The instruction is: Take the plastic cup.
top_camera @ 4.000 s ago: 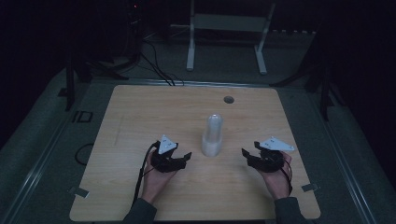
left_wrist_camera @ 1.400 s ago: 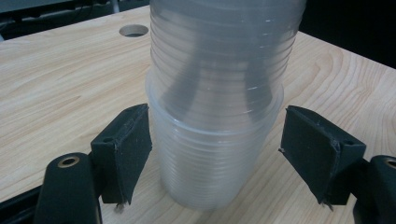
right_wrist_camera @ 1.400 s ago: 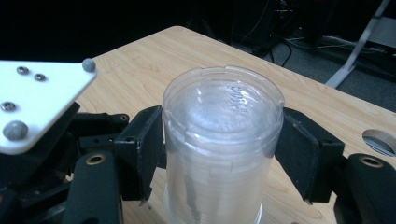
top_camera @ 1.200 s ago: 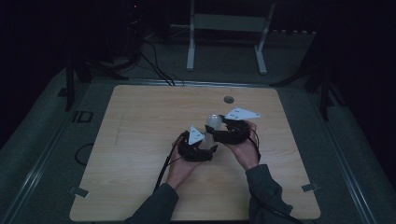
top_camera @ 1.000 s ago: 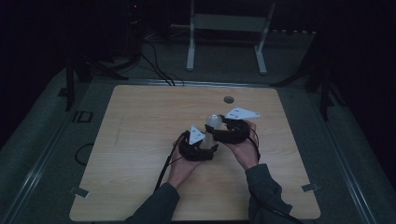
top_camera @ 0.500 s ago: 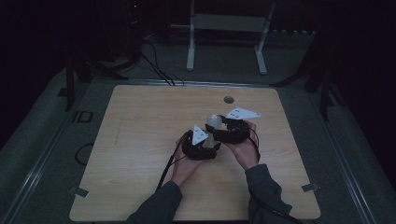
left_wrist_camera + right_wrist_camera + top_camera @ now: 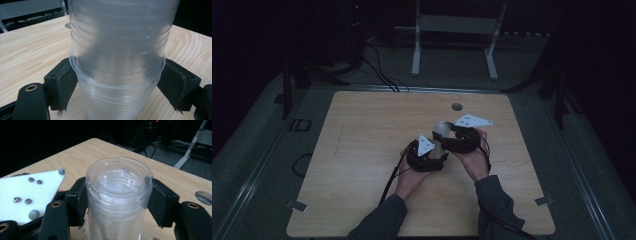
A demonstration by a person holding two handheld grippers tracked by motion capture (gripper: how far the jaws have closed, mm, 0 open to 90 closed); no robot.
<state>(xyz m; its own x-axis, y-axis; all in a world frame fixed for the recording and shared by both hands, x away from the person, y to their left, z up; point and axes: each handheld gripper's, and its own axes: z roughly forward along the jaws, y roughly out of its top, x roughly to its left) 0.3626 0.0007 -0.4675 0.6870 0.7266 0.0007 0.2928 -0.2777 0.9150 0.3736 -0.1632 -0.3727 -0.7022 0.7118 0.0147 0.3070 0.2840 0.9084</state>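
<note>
Left gripper jaws clamp the lower part of the upside-down cup stack on the desk; right gripper jaws, just closing, grip its top.

A dim lab or recording studio rather than a home. A bare wooden worktop with a round cable hole stands alone on grey carpet. Black cables run across the floor behind it, beside a white metal stand and dark tripod legs. Tape strips mark the worktop's near corners.
</note>
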